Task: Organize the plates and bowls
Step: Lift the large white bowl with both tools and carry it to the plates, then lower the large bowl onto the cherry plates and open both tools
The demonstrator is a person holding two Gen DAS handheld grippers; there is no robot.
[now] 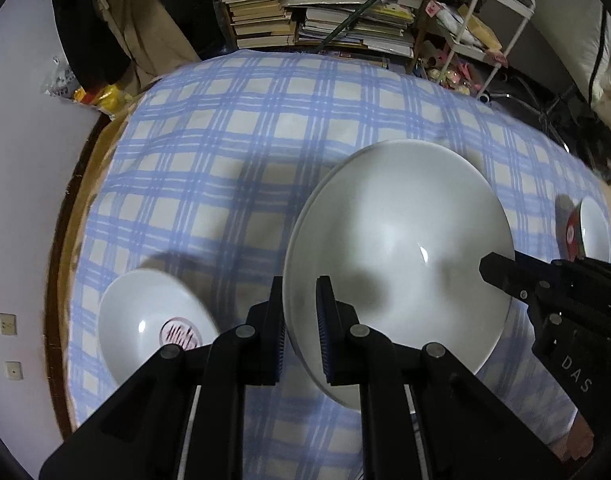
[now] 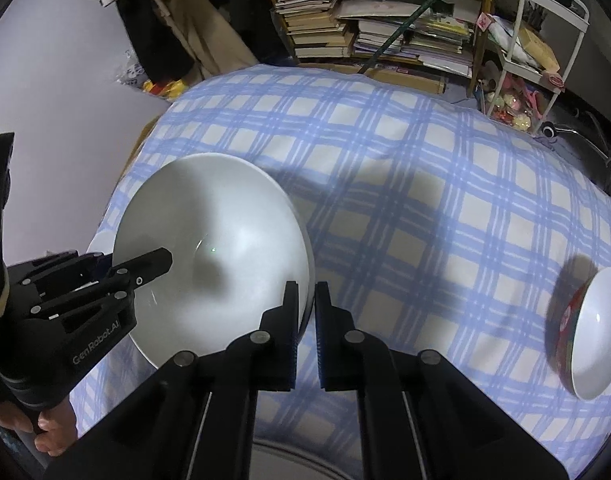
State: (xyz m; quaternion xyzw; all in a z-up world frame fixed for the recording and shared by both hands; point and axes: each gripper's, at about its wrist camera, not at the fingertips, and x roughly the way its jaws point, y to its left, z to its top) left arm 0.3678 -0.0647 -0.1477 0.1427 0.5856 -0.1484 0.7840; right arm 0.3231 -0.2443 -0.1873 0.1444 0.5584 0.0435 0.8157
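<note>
Both grippers are clamped on one large white plate (image 1: pixel 397 248), one at each side of its rim. In the left wrist view my left gripper (image 1: pixel 301 308) has its jaws nearly closed, the plate's near-left edge pinched between the blue-ribbed pads (image 1: pixel 325 320) at about 6 o'clock. In the right wrist view the right gripper (image 2: pixel 307 312) is drawn in almost fully and grips the rim at the plate's 4 o'clock edge. A second rim line shows under the top one on the left side, so this may be two plates stacked; I cannot tell for certain.

Judgement on progress: early. The big plate looks lifted or tilted off the blue checked tablecloth (image 1: pixel 225 140), not yet set anywhere final. Two bowls lie apart from it and from each other, so nothing is nested yet.

Moving outward: at 8 o'clock in the left wrist view, a white bowl with a red mark (image 1: pixel 157 324) inside sits on the cloth, near my left fingers but not touching. At 3 o'clock in the right wrist view, a red-sided bowl (image 2: pixel 593 332) with white interior sits near the table's right edge, well apart from the plate.

Farthest, at 12 o'clock beyond the table: a bookshelf (image 2: pixel 377 20) piled with books, and a white cart (image 2: pixel 545 40) to its right.

Left to do, as I judge it: place the plate, then gather the two bowls together.
</note>
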